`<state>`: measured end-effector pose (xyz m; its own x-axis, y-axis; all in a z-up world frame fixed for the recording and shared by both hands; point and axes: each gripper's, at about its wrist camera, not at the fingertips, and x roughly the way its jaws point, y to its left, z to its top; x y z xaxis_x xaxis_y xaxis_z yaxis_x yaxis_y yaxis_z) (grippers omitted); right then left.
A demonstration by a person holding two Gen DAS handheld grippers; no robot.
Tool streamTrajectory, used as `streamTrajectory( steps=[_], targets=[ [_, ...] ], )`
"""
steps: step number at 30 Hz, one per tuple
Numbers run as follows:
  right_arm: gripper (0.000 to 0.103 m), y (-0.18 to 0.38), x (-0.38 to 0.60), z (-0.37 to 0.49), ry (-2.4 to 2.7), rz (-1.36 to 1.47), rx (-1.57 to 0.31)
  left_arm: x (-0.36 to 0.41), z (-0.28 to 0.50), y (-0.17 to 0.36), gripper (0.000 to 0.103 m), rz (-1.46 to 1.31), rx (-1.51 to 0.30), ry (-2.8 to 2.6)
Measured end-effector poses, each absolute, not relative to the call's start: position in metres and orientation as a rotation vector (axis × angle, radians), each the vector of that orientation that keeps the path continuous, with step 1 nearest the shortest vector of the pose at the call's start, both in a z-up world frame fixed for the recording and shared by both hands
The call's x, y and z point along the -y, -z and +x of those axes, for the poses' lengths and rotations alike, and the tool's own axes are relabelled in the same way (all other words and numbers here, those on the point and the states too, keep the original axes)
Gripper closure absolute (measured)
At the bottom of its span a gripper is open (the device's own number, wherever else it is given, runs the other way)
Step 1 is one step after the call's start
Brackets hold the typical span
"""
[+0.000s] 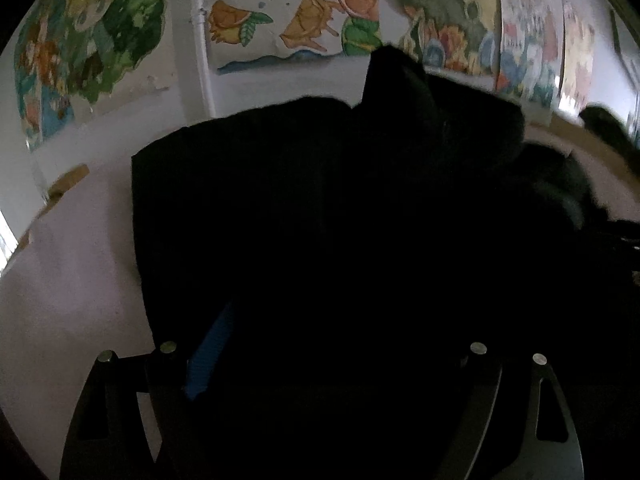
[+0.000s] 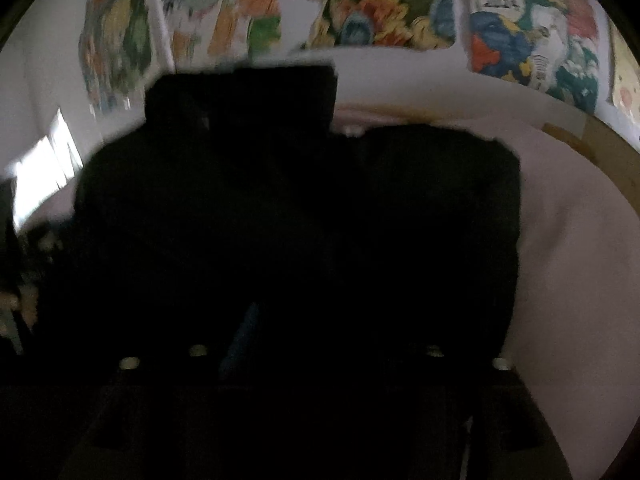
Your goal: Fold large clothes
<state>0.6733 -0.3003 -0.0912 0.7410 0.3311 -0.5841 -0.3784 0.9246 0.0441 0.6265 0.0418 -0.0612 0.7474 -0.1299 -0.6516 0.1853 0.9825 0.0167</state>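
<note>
A large black garment lies spread on a pale surface and fills the middle of both views. One part of it stands up in a peak at the far side. My left gripper is low over the near edge of the cloth. Its blue left pad shows far out to the side; the right finger is lost in the dark. In the blurred right wrist view the garment also lies under my right gripper. One faint blue pad shows there, set well off centre.
Wooden edging borders the pale surface. A white wall hung with colourful drawings rises right behind it. A bright window is at the left. Bare surface lies left of the garment in the left view and right of it in the right view.
</note>
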Motion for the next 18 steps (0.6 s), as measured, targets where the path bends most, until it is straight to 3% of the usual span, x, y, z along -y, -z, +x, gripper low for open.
streamTrajectory(
  steps=[4,13,15,17,18],
  targets=[
    [0.022,0.058,0.29,0.687,-0.381,-0.018,-0.564,-0.046,0.634,0.032,0.02,-0.064,-0.712,0.225],
    [0.024,0.017,0.289,0.775,-0.336,0.279,-0.543,-0.002,0.73,-0.045,0.02,-0.073,-0.63,0.166],
    [0.037,0.02,0.288,0.79,-0.318,0.299,-0.561,0.003,0.756,-0.045,0.02,-0.058,-0.644,0.132],
    [0.058,0.025,0.289,0.798,-0.32,0.326,-0.575,0.004,0.771,-0.04,0.021,-0.03,-0.638,0.098],
    [0.061,0.027,0.29,0.798,-0.331,0.331,-0.575,0.006,0.779,-0.037,0.022,-0.016,-0.642,0.078]
  ],
)
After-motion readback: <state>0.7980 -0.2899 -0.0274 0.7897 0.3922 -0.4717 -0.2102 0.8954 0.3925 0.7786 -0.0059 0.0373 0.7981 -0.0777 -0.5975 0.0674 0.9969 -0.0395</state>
